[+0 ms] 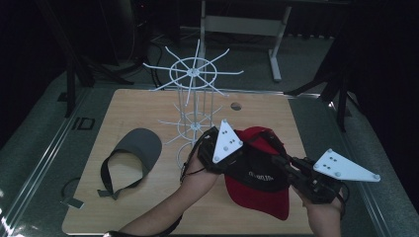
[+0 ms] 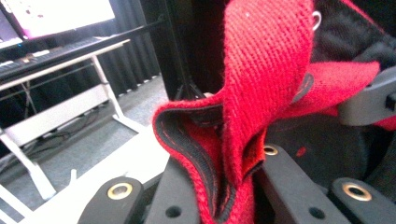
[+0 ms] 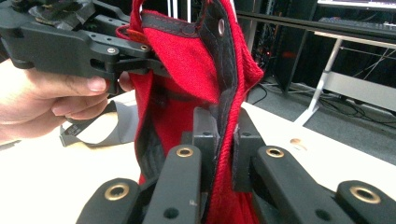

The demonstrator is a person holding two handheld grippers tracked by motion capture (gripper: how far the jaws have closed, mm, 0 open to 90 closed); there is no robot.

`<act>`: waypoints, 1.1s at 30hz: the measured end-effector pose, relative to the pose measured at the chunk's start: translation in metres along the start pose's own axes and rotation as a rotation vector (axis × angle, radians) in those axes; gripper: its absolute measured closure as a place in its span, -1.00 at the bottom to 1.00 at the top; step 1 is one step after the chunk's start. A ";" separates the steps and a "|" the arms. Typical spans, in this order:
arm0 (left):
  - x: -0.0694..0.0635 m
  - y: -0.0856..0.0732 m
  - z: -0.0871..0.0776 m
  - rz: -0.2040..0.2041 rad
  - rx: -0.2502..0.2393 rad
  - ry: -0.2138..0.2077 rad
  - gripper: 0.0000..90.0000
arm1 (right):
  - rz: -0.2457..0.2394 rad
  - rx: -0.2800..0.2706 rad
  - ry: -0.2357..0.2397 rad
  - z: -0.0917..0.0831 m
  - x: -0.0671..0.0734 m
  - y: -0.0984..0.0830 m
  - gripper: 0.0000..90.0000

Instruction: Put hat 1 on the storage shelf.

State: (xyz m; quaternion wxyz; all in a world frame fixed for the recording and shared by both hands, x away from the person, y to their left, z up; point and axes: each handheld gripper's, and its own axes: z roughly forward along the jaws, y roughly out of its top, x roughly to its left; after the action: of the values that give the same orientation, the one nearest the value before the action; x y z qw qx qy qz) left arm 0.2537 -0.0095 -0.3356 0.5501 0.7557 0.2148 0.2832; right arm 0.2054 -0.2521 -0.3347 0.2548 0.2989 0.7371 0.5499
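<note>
Red knit cap (image 1: 257, 185) hung above the surface (image 1: 148, 207), both the left gripper (image 2: 224, 196) and right gripper (image 3: 224, 158) clenched on its rim. Pulling apart might stretch the seam. White wire rack (image 1: 193, 73) stood close behind; the grey visor (image 1: 141, 148) lay clear leftward.

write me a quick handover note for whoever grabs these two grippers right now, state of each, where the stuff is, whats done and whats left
Left gripper: jaws shut on the red cap's edge, seen in the left gripper view.
Right gripper: jaws shut on the cap's black-lined rim.
Red cap: held between both grippers at the table's near right, in front of the white wire rack.
Grey visor: lying flat on the table's left, untouched.
Done: cap gripped by both.
Left: probably hang the cap on one of the rack's prongs, then likely the visor; the rack carries nothing yet.
</note>
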 end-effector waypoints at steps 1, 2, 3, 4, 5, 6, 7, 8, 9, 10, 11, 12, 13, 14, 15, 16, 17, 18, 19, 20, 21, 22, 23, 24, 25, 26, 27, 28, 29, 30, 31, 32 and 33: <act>0.000 0.000 0.000 0.000 0.001 -0.001 0.94 | 0.004 -0.002 0.002 0.000 0.000 -0.001 0.85; 0.000 0.001 -0.001 0.011 0.002 0.001 0.94 | 0.007 -0.001 0.002 0.000 0.000 -0.001 0.85; -0.001 0.001 -0.001 0.013 0.001 0.000 0.95 | 0.011 -0.005 0.001 -0.001 0.000 -0.002 0.84; -0.001 0.002 -0.001 0.009 -0.003 0.000 0.95 | 0.010 -0.008 0.002 -0.001 0.000 -0.003 0.83; -0.001 0.002 -0.001 0.015 -0.003 0.002 0.95 | 0.012 -0.007 0.000 -0.001 0.000 -0.003 0.83; -0.002 0.003 -0.002 0.021 -0.005 0.004 0.95 | 0.013 -0.005 -0.001 -0.002 0.000 -0.004 0.80; -0.002 0.004 -0.002 0.016 -0.010 0.001 0.95 | 0.015 -0.002 0.004 -0.002 0.000 -0.004 0.78; -0.002 0.005 -0.003 0.017 -0.013 -0.001 0.95 | 0.014 -0.002 0.004 -0.003 0.001 -0.005 0.73; -0.003 0.005 -0.003 0.019 -0.016 -0.002 0.95 | 0.010 -0.003 0.005 -0.004 0.001 -0.005 0.68; -0.003 0.006 -0.003 0.019 -0.023 -0.005 0.95 | 0.014 -0.004 0.012 -0.005 0.002 -0.006 0.66; -0.004 0.007 -0.003 0.024 -0.022 -0.008 0.95 | 0.017 -0.002 0.018 -0.005 0.002 -0.007 0.65; -0.005 0.007 -0.003 0.024 -0.023 -0.012 0.95 | 0.019 -0.002 0.019 -0.006 0.002 -0.008 0.63; -0.005 0.007 -0.002 0.026 -0.024 -0.016 0.95 | 0.021 0.002 0.023 -0.007 0.002 -0.009 0.63; -0.006 0.008 -0.002 0.027 -0.023 -0.016 0.95 | 0.019 0.004 0.023 -0.007 0.002 -0.010 0.63; -0.006 0.008 -0.002 0.028 -0.023 -0.020 0.95 | 0.020 0.004 0.024 -0.008 0.002 -0.011 0.61; -0.007 0.008 -0.001 0.031 -0.025 -0.018 0.95 | 0.025 0.005 0.028 -0.009 0.002 -0.012 0.57; -0.007 0.008 -0.001 0.034 -0.024 -0.018 0.95 | 0.022 0.003 0.027 -0.010 0.001 -0.012 0.54; -0.007 0.008 -0.001 0.034 -0.025 -0.022 0.95 | 0.019 0.002 0.026 -0.011 0.001 -0.013 0.45; -0.007 0.008 -0.001 0.034 -0.025 -0.022 0.95 | 0.019 0.002 0.026 -0.011 0.001 -0.013 0.45; -0.007 0.008 -0.001 0.034 -0.025 -0.022 0.95 | 0.017 0.001 0.027 -0.012 0.002 -0.014 0.45; -0.008 0.009 -0.001 0.036 -0.029 -0.016 0.95 | -0.002 0.007 0.018 -0.015 0.003 -0.015 0.29; -0.008 0.009 -0.001 0.036 -0.029 -0.016 0.95 | -0.004 0.006 0.025 -0.017 0.003 -0.016 0.25; -0.007 0.009 -0.002 0.034 -0.031 -0.019 0.95 | -0.008 0.007 0.036 -0.019 0.003 -0.016 0.22; -0.007 0.009 -0.002 0.034 -0.031 -0.019 0.95 | -0.009 0.007 0.044 -0.021 0.003 -0.017 0.17; -0.007 0.009 -0.002 0.039 -0.030 -0.022 0.95 | -0.009 0.007 0.044 -0.021 0.003 -0.017 0.17; -0.007 0.008 -0.003 0.037 -0.030 -0.016 0.95 | -0.020 0.003 0.054 -0.026 0.002 -0.016 0.13; -0.006 0.007 -0.003 0.039 -0.026 -0.020 0.95 | -0.018 -0.006 0.063 -0.029 0.002 -0.016 0.12; -0.005 0.007 -0.003 0.037 -0.024 -0.025 0.95 | -0.018 -0.006 0.063 -0.029 0.002 -0.016 0.12; -0.005 0.006 -0.004 0.033 -0.022 -0.022 0.95 | -0.016 -0.008 0.069 -0.031 0.001 -0.015 0.11; -0.003 0.004 -0.005 0.030 -0.024 -0.030 0.95 | -0.016 -0.024 0.080 -0.038 0.000 -0.013 0.10; -0.003 0.004 -0.005 0.030 -0.024 -0.030 0.95 | -0.016 -0.024 0.080 -0.038 0.000 -0.013 0.10; -0.001 0.002 -0.006 0.025 -0.026 -0.049 0.95 | -0.013 -0.031 0.081 -0.040 -0.001 -0.013 0.10; 0.000 0.001 -0.007 0.035 -0.025 -0.057 0.95 | -0.003 -0.052 0.092 -0.045 -0.004 -0.011 0.10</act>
State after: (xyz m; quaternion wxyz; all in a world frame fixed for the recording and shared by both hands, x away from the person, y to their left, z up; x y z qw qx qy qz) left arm 0.2492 -0.0044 -0.3329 0.5603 0.7601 0.1826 0.2739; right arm 0.1752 -0.2871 -0.3332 0.2289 0.2654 0.7339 0.5819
